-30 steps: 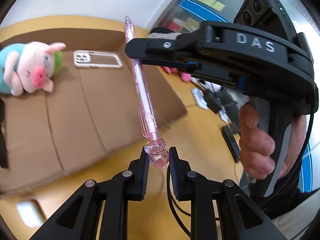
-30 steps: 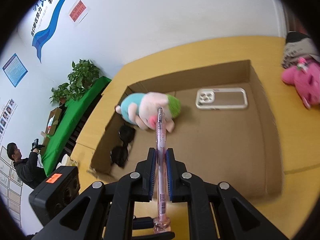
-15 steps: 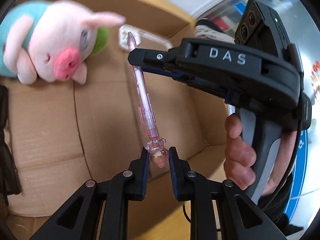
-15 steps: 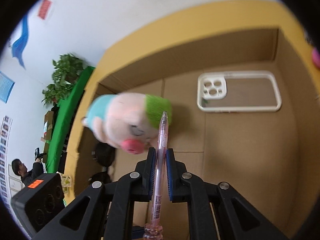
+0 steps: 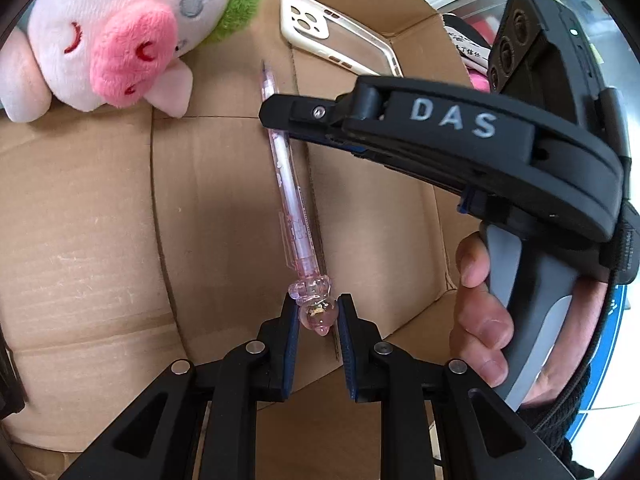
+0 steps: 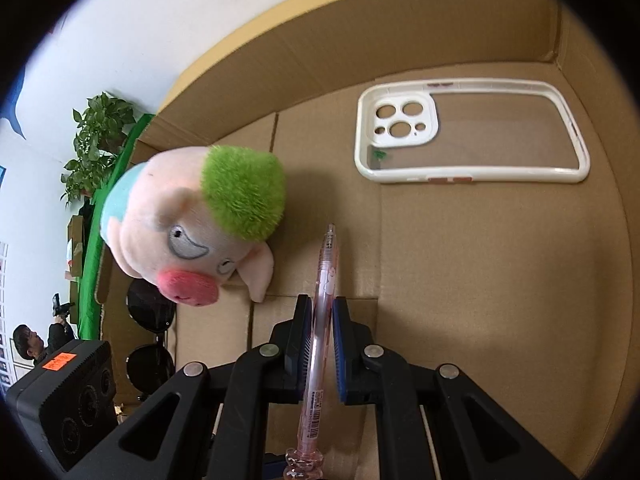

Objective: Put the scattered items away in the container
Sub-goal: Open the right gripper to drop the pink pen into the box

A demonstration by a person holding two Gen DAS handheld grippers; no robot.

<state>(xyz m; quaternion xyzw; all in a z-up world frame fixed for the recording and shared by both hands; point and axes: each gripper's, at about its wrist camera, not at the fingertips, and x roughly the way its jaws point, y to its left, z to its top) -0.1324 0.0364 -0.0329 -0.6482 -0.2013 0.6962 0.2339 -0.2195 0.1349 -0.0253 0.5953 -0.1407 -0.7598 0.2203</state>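
Observation:
A pink translucent pen (image 5: 294, 216) with a figurine cap hangs low over the floor of the cardboard box (image 5: 100, 220). My right gripper (image 6: 322, 312) is shut on the pen (image 6: 324, 300) around its upper barrel; in the left wrist view its fingers (image 5: 304, 114) cross in front of the pen. My left gripper (image 5: 316, 312) has its jaws slightly parted around the pen's cap, and I cannot tell if the pads touch it. The pen's tip points toward the plush pig (image 6: 192, 236).
In the box lie the plush pig (image 5: 108, 36), a white phone case (image 6: 472, 132), also in the left wrist view (image 5: 340, 40), and black sunglasses (image 6: 150, 336) at the left wall. The box's right wall (image 5: 424, 52) stands near my right gripper.
Both grippers have carried the pen from above the table edge down into the box, close to its floor. My left gripper's jaws have opened a little around the cap.

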